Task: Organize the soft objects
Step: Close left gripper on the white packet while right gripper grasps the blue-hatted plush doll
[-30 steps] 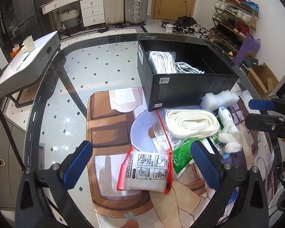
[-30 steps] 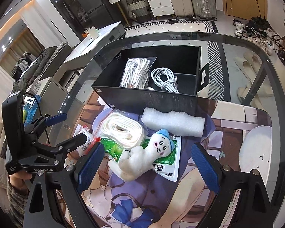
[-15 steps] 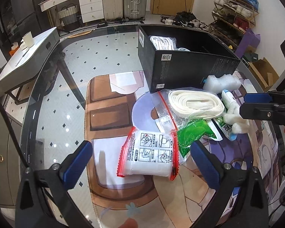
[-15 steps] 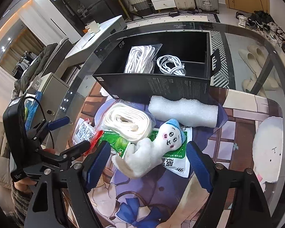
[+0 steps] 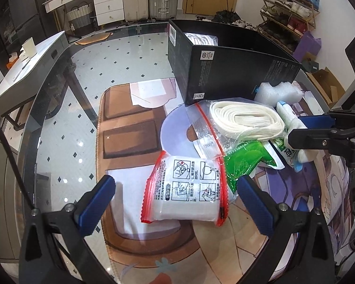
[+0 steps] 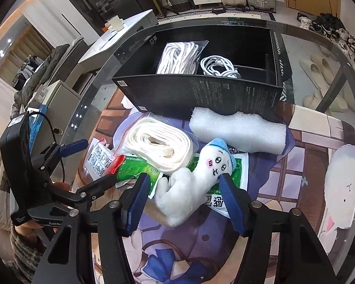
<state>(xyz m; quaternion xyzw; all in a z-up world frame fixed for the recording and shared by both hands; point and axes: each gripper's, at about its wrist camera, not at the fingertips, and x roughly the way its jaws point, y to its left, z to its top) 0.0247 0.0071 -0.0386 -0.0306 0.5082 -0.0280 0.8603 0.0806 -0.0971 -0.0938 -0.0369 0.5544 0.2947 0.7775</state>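
Closing around the white plush doll (image 6: pixel 189 184) lying on the green packet (image 6: pixel 135 172), the right tool (image 6: pixel 183 185) is narrowing, pads not yet pressing; soft, light body, best pinched mid-torso. The left tool (image 5: pixel 175 193) is hanging wide open, empty.

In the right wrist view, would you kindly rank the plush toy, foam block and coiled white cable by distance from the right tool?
1. Plush toy: between the closing right tool.
2. Foam block: beyond, against the black box.
3. Coiled white cable: inside the box, farthest.
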